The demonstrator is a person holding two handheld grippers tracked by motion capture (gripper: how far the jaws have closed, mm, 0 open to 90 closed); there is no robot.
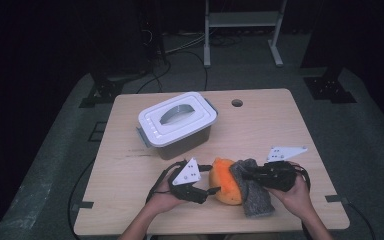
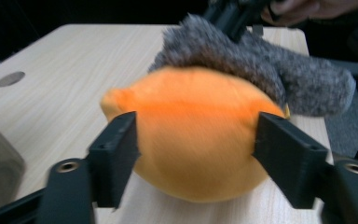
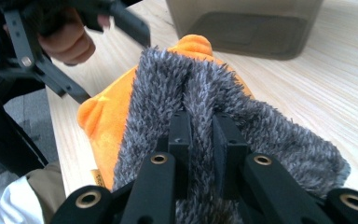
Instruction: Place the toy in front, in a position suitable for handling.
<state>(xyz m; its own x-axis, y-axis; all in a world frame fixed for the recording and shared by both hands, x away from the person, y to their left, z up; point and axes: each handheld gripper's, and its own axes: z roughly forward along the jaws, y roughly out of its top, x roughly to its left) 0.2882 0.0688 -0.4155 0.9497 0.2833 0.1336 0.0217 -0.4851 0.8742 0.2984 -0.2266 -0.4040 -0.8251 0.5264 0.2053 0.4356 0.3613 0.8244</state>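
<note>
My left gripper (image 2: 196, 140) clenched on blurred orange plush toy (image 2: 191, 135), my right gripper (image 3: 200, 135) pinching grey fur (image 3: 242, 116), toy near table edge (image 1: 210, 230), front of it hidden.

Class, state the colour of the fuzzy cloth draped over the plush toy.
Grey fuzzy cloth, clearest in the right gripper view.

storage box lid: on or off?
On. The white lid sits flat on the grey storage box, handle recess up, covering the whole rim.

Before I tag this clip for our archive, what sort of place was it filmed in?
Probably a recording lab or studio: a lone wooden table stands among dark surroundings, cables run across the grey floor, and a metal stand frame sits behind it.
</note>
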